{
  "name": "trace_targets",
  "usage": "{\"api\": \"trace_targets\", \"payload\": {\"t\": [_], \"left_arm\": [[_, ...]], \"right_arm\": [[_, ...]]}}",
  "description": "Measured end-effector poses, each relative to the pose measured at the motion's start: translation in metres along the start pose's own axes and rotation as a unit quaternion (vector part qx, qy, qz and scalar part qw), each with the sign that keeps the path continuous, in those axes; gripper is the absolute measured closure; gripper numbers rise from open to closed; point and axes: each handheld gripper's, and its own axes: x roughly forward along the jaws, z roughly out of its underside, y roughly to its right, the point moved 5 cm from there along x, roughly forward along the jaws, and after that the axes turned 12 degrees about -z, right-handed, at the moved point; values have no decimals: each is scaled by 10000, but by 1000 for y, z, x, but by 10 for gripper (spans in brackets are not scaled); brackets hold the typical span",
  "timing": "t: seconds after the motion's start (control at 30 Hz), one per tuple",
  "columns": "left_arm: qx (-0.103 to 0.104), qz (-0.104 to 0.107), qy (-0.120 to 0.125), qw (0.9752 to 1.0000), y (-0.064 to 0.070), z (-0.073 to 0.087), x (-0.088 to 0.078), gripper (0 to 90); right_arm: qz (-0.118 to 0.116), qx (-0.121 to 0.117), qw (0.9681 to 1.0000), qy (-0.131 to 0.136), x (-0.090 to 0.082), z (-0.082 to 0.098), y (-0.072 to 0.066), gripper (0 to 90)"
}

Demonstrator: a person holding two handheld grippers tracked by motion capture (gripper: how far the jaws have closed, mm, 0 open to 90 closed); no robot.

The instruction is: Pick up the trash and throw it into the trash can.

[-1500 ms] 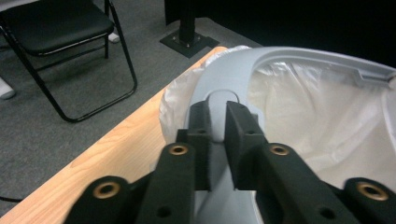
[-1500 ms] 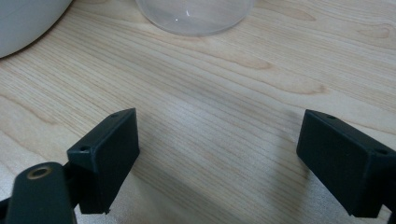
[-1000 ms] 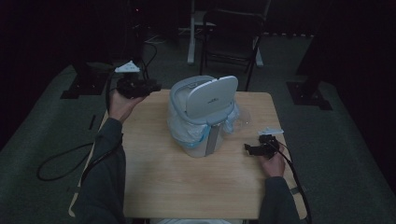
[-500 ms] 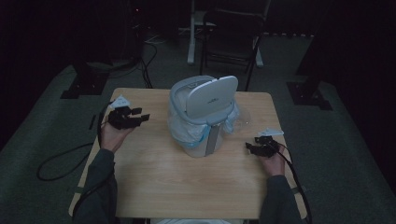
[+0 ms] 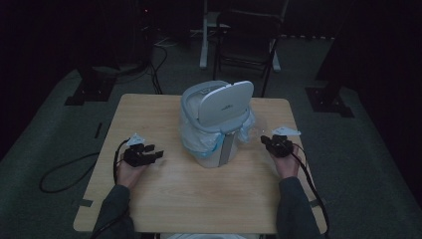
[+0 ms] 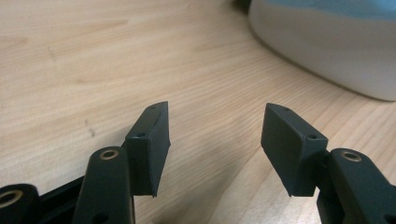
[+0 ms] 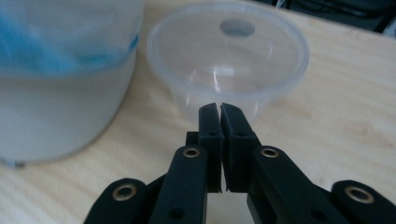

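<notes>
The clear plastic bowl (image 7: 228, 60) stands upright on the desk (image 5: 199, 199) just beside the white trash bin (image 5: 217, 124), between the bin and the right hand-held gripper (image 5: 276, 144). In the right gripper view the bowl lies dead ahead at twelve o'clock, its near wall just beyond the fingertips (image 7: 219, 112); whether they touch it cannot be told. This hand-held gripper is clenched, having just been closing, with nothing between its jaws. In the high view the bowl sits at about ten o'clock from it. Being round, the bowl has no long axis. The right hand is clearly the nearer one.

The left hand-held gripper (image 5: 149, 154) is released and empty, its jaws having just been opening. It rests low over the desk at nine o'clock from the bin, whose base appears at one o'clock in the left gripper view (image 6: 327, 51).
</notes>
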Motion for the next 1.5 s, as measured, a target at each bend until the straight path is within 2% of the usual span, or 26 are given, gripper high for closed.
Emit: {"api": "trace_targets", "payload": {"t": [0.1, 0.2, 0.3, 0.37, 0.53, 0.67, 0.8, 1.03, 1.27, 1.37, 1.5], "left_arm": [[-72, -55, -8, 10000, -1, 0, 0, 428], [20, -105, -43, 9999, 0, 1, 0, 427], [234, -218, -227, 9992, 5, 2, 3, 417], [403, -334, -360, 9980, 9, 3, 6, 408], [805, -584, -405, 9942, 16, 4, 7, 381], [812, -570, -407, 9942, 16, 4, 7, 367], [822, -557, -409, 9942, 16, 4, 7, 362], [835, -557, -406, 9941, 16, 4, 7, 357], [837, -548, -408, 9941, 16, 4, 8, 348], [838, -544, -408, 9942, 17, 4, 8, 346], [838, -544, -407, 9942, 17, 4, 8, 345]], "right_arm": [[77, -85, 9999, 3, 4, -8, 0, 876], [148, -109, 9998, 29, 9, -15, 1, 875], [162, -44, 9998, 127, 12, -21, 1, 874], [189, -53, 9998, 94, 15, -23, 3, 870], [210, -60, 9998, 14, 25, -25, 5, 863], [208, -85, 9997, -10, 26, -23, 3, 860], [173, -209, 9996, -31, 24, -21, -3, 852], [92, -211, 9997, 55, 13, 0, -15, 839], [22, -305, 9994, -155, 14, 23, -24, 818], [-50, -437, 9990, 11, 5, 18, -29, 787], [-10, -508, 9982, 304, -15, 7, -31, 704]]}}
